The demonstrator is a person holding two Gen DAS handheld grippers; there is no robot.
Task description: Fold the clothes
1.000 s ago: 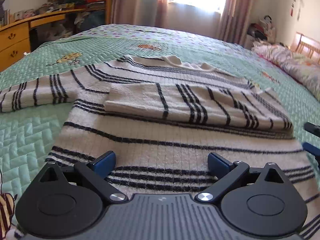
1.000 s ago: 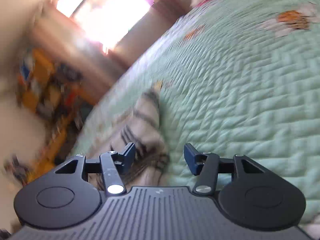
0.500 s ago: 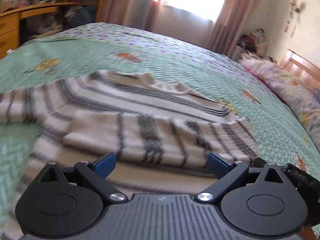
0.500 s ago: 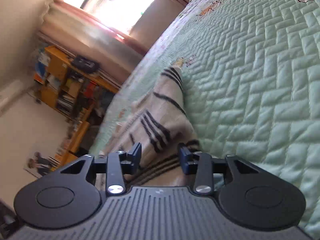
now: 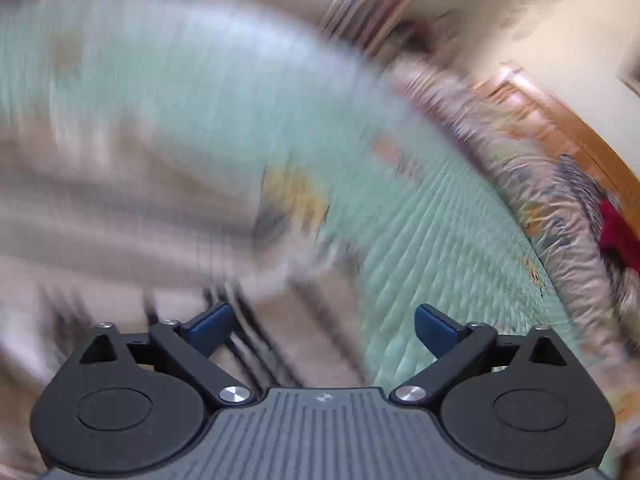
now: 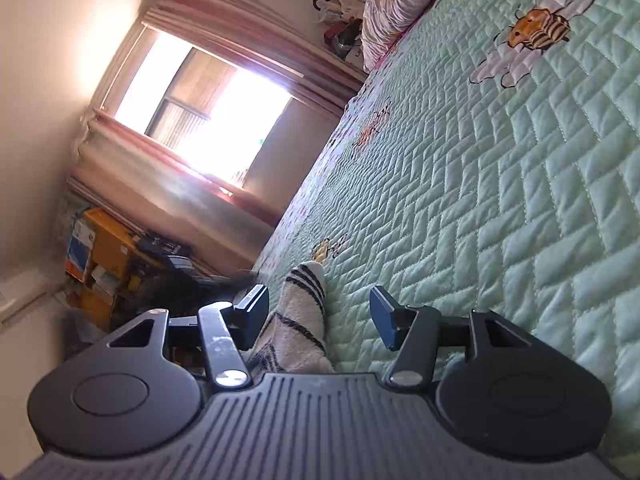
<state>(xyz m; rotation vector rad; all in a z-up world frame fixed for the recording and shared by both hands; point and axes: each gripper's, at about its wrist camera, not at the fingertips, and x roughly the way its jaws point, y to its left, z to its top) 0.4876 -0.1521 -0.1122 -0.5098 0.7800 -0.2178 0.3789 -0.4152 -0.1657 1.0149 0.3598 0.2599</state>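
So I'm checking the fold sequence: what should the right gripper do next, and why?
Probably ease forward and close on the striped sweater. The right gripper has just been opening; the fabric's edge lies between its jaws on the green quilt, pads not pressing it. The left wrist view is too blurred to judge.

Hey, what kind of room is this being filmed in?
Most likely a bedroom in a home: a bed under a mint-green quilted bedspread, a floral pillow at its far end, and a curtained window. A striped knitted sweater lies on the bed.

Right gripper (image 6: 318, 312) jaws just opening (unpressed) around striped sweater (image 6: 298, 320).
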